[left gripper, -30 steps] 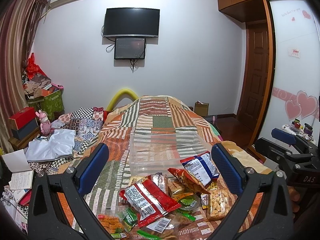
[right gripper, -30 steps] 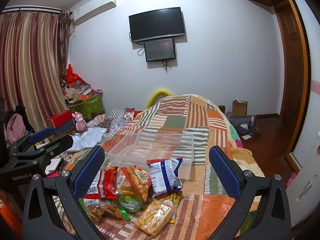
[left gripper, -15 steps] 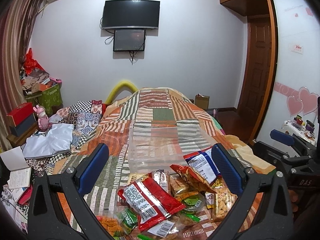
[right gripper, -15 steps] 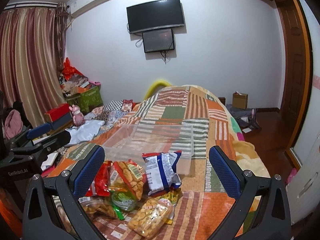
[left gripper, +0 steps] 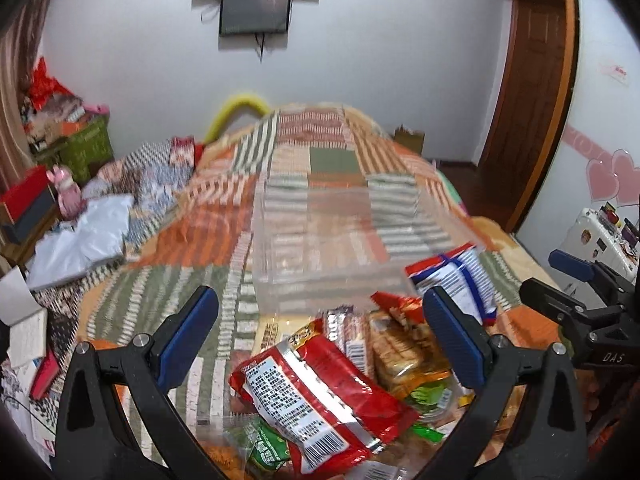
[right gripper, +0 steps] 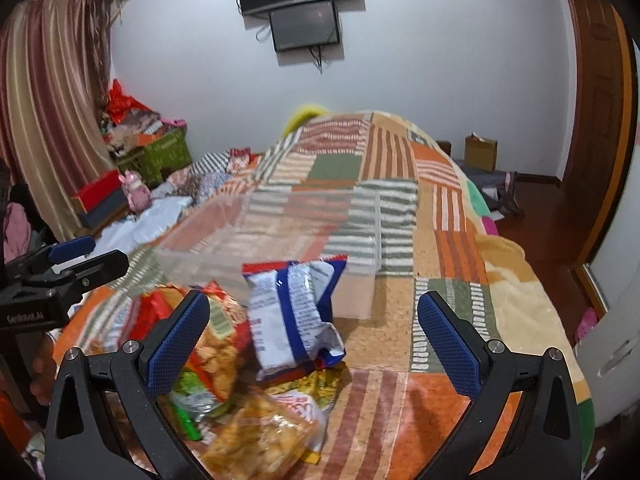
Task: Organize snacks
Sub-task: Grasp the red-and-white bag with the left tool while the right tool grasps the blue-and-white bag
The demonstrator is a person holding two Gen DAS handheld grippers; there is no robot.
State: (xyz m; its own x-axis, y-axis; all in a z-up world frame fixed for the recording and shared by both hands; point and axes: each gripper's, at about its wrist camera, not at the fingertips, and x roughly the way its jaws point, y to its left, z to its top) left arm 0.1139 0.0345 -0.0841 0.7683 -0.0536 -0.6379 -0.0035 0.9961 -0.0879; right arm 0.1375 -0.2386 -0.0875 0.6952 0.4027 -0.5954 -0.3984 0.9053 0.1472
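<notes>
A pile of snack packets lies on the patchwork bed. A red packet lies between the fingers of my open, empty left gripper. A blue-and-white packet stands between the fingers of my open, empty right gripper; it also shows in the left wrist view. A clear bag of yellow crackers lies nearest the right gripper. A clear plastic bin sits just behind the pile, also in the right wrist view. Neither gripper touches a packet.
The striped quilt covers the bed. Clutter, a pink toy and boxes lie to the left. A wooden door and floor are at the right. The other gripper shows in each view's edge.
Both grippers have tilted down and moved closer to the snack pile; the packets now look larger and sit between the fingers. Both stay open.
</notes>
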